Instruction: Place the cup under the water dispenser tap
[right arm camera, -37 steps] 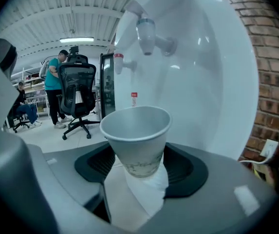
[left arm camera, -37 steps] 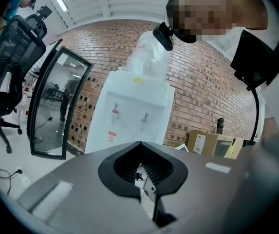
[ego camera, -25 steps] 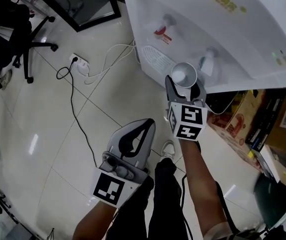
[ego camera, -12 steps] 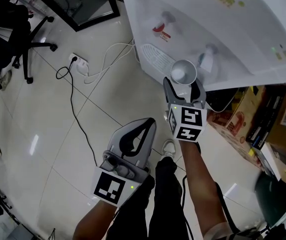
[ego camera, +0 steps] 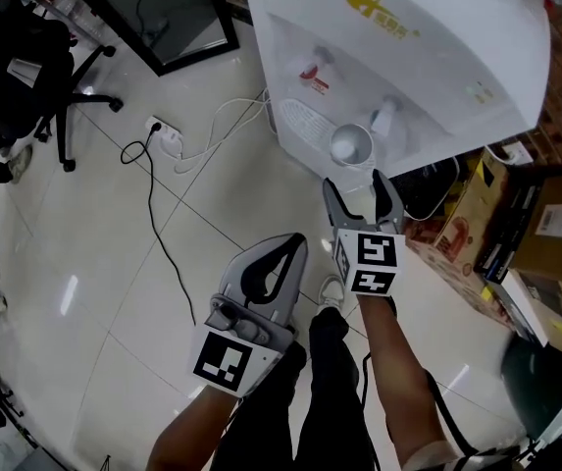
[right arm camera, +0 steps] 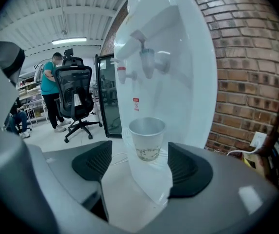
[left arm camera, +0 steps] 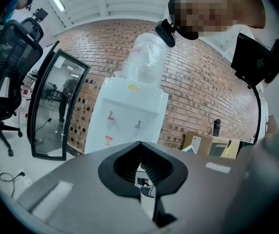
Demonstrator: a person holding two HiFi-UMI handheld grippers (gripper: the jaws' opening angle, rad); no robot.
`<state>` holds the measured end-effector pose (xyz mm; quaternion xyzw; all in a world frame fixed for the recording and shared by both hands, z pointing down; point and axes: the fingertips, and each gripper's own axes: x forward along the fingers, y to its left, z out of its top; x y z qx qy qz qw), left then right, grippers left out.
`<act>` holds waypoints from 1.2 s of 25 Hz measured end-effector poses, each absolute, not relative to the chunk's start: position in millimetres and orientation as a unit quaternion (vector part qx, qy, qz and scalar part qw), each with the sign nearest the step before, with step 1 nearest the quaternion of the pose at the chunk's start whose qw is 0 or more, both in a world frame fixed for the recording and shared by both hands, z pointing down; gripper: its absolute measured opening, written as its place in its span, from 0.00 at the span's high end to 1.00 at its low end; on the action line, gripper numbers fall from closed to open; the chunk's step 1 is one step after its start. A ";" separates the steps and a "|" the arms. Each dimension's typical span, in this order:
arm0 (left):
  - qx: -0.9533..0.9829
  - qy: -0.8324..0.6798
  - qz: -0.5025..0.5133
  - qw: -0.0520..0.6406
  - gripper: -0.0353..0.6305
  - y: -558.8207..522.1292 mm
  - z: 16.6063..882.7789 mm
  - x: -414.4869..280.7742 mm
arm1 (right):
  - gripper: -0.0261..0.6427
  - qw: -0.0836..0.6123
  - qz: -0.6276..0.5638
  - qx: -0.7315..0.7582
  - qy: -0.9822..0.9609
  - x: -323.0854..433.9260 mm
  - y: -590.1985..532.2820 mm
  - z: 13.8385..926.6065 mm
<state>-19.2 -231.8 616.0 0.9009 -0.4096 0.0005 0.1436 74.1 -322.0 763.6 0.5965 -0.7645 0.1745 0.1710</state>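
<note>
Shows cup (ego camera: 350,145) upright, mouth up, under the tap (ego camera: 383,118), with right hand-held gripper (ego camera: 355,183) wide open just short of it and left hand-held gripper (ego camera: 293,240) closed, empty.

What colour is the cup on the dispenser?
White cup, dark patterned band low down; right gripper view.

An office: swivel chair (right arm camera: 76,97), water dispenser (ego camera: 408,57), brick wall (left arm camera: 202,82).

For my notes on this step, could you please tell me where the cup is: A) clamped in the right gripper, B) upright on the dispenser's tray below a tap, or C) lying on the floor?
B: the cup stands on the tray below a tap; the fingers of the right gripper are apart, not touching it.
</note>
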 end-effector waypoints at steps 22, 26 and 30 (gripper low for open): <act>0.898 -0.427 -0.038 0.096 0.97 -175.8 407.9 -56.9 | 0.55 0.111 0.065 0.513 -0.849 -4.9 -224.1 440.9; 0.895 -0.434 -0.044 0.095 0.97 -159.6 371.9 -63.2 | 0.63 0.103 0.047 0.500 -0.859 -14.5 -196.0 393.3; 0.894 -0.436 -0.051 0.088 0.97 -141.0 343.0 -67.9 | 0.75 0.089 0.028 0.496 -0.863 -20.0 -168.2 352.9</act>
